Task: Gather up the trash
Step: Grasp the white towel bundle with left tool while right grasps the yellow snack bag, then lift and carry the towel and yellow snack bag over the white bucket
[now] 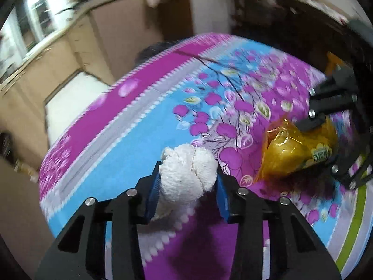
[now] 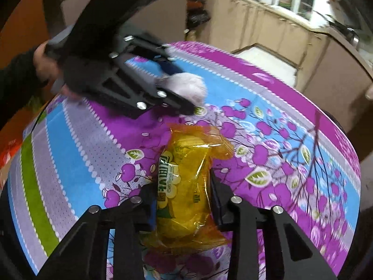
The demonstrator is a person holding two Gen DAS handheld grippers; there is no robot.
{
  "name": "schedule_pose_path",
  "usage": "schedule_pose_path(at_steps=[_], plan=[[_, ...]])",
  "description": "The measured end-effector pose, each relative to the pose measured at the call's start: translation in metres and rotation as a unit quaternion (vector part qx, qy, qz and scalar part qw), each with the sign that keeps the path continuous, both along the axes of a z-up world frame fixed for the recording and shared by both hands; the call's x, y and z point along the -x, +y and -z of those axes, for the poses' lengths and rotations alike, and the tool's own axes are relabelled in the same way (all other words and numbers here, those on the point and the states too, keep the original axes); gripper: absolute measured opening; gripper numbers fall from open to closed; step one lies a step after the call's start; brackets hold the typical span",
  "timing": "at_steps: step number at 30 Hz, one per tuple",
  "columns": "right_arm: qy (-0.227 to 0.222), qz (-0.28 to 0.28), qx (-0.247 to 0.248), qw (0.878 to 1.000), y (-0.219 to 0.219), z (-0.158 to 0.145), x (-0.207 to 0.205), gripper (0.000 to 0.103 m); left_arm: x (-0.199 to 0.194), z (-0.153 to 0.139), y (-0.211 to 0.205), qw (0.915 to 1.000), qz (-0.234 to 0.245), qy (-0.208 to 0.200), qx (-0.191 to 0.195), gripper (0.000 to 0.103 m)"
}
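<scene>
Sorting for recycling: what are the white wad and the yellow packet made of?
White wad: probably tissue or paper towel; matte, fuzzy, crumpled.
Yellow packet: thin plastic film; glossy, translucent, crinkled, with printed lettering.

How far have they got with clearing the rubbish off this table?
Nothing looks binned yet. In hand: the left claw pinches a crumpled white tissue, and the right claw clamps a yellow wrapper, both on the flowered tablecloth. Left: lifting both away. No bin shows.

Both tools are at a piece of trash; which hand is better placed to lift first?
Right, probably: the right tool already squeezes the yellow wrapper. The left tool flanks the white wad, contact less clear.
</scene>
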State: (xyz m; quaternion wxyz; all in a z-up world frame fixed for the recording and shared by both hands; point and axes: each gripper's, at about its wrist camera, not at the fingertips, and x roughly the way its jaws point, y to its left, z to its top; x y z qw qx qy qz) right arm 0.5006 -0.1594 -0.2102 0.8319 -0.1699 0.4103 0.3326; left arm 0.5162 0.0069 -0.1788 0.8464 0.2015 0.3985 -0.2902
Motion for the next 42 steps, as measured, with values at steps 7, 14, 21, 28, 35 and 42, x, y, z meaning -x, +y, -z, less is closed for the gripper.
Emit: schedule_pose_path(at_steps=[7, 14, 21, 28, 35, 42], plan=[[-0.08, 0.139, -0.07, 0.985, -0.03, -0.039, 0.051, 0.034, 0.061, -0.061, 0.031, 0.9791, -0.169, -0.103, 0.048, 0.04], [-0.174, 0.244, -0.135, 0.944, -0.053, -0.103, 0.12, 0.035, 0.164, -0.133, 0.029, 0.9305, -0.268, -0.225, 0.107, 0.041], [-0.221, 0.263, -0.145, 0.928, -0.056, -0.151, 0.188, 0.035, 0.231, -0.154, 0.003, 0.9164, -0.283, -0.247, 0.139, 0.041], [-0.215, 0.289, -0.144, 0.922, -0.085, -0.169, 0.227, 0.035, 0.246, -0.172, -0.023, 0.9183, -0.275, -0.242, 0.15, 0.041], [-0.206, 0.339, -0.116, 0.911, -0.153, -0.176, 0.253, 0.034, 0.245, -0.171, -0.089, 0.9398, -0.221, -0.203, 0.164, 0.041], [-0.209, 0.417, -0.083, 0.881, -0.251, -0.179, 0.293, 0.034, 0.243, -0.166, -0.179, 0.9605, -0.137, -0.161, 0.181, 0.041]])
